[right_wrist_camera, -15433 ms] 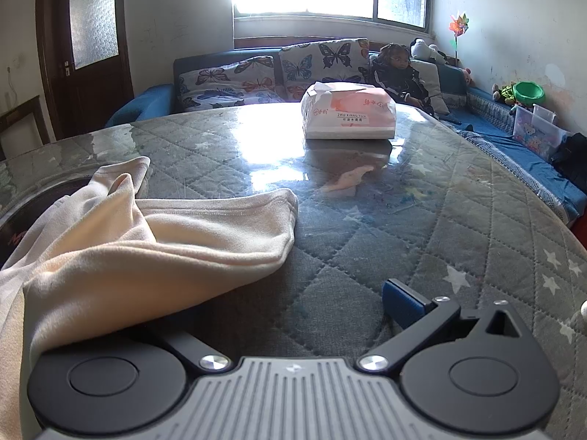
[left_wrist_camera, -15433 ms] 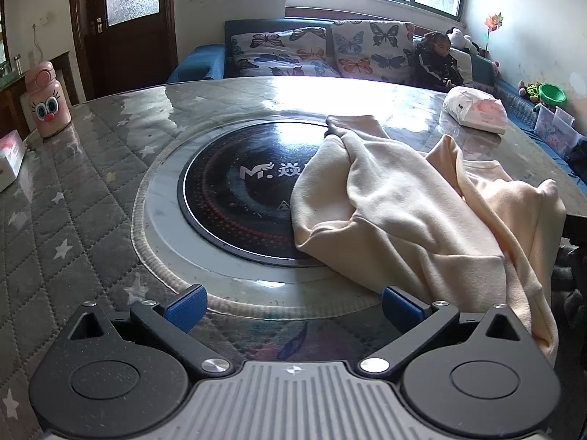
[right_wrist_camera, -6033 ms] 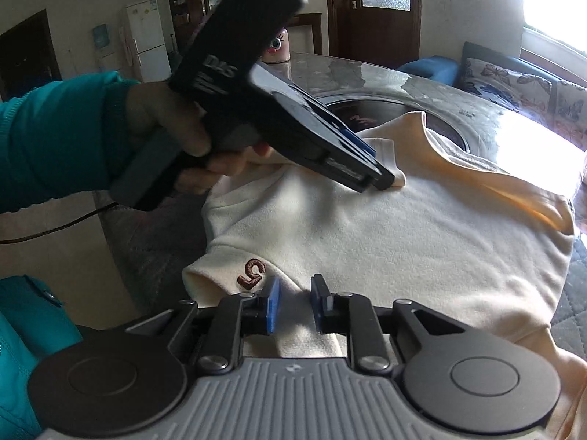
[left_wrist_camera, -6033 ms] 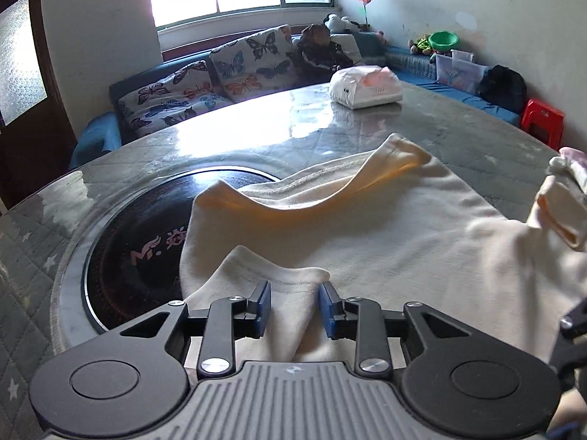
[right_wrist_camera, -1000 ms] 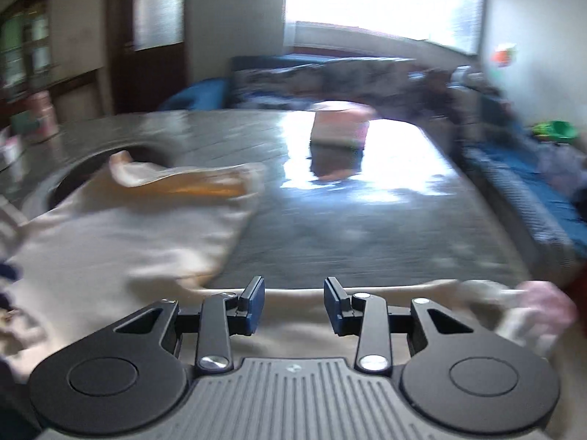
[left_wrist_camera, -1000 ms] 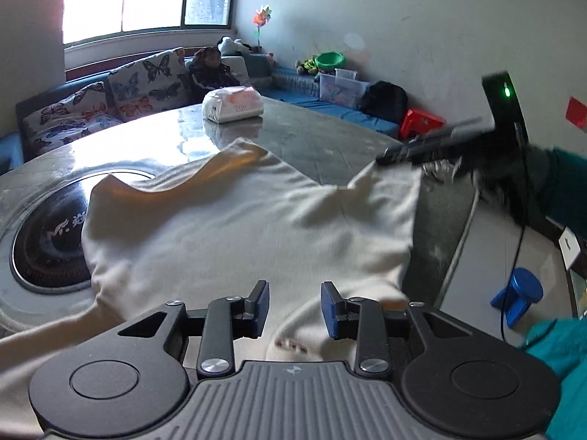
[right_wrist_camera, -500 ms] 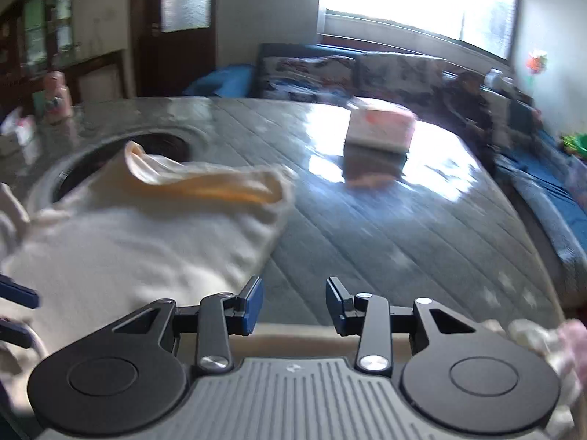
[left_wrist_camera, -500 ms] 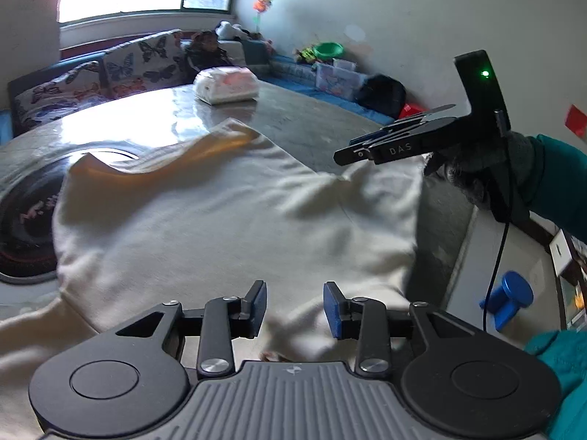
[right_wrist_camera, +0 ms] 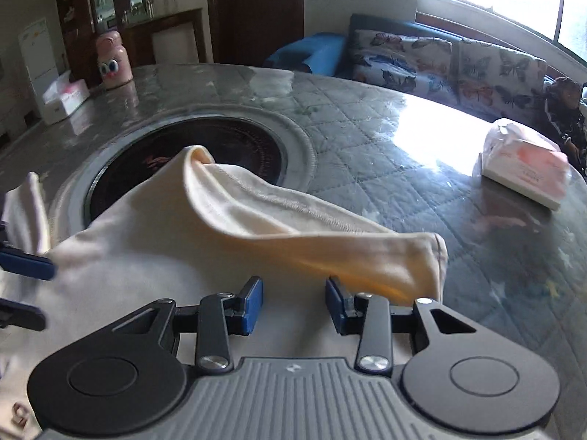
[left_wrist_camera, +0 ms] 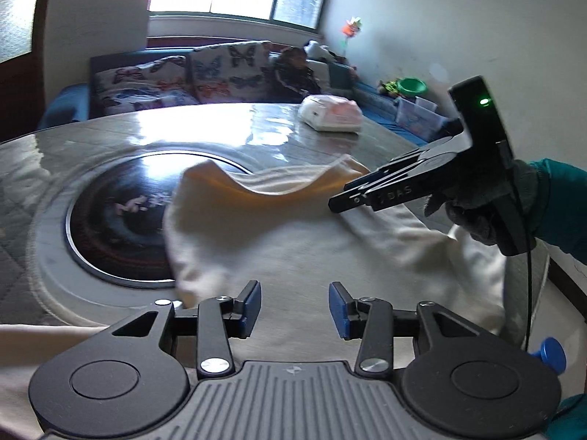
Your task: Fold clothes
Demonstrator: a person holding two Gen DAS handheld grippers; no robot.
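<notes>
My left tongs (left_wrist_camera: 294, 308) are apart, nothing between the pads, hovering over the near part of the cream sweatshirt (left_wrist_camera: 312, 234). My right tongs (right_wrist_camera: 294, 305) are apart too, empty, just above the cloth on its right side. Sweatshirt lies spread on the round bench (right_wrist_camera: 367, 124), far hem bunched up and lapping over the dark round hob (left_wrist_camera: 110, 220). Tissue pack (right_wrist_camera: 524, 161) sits well apart, farther back on the bench.
</notes>
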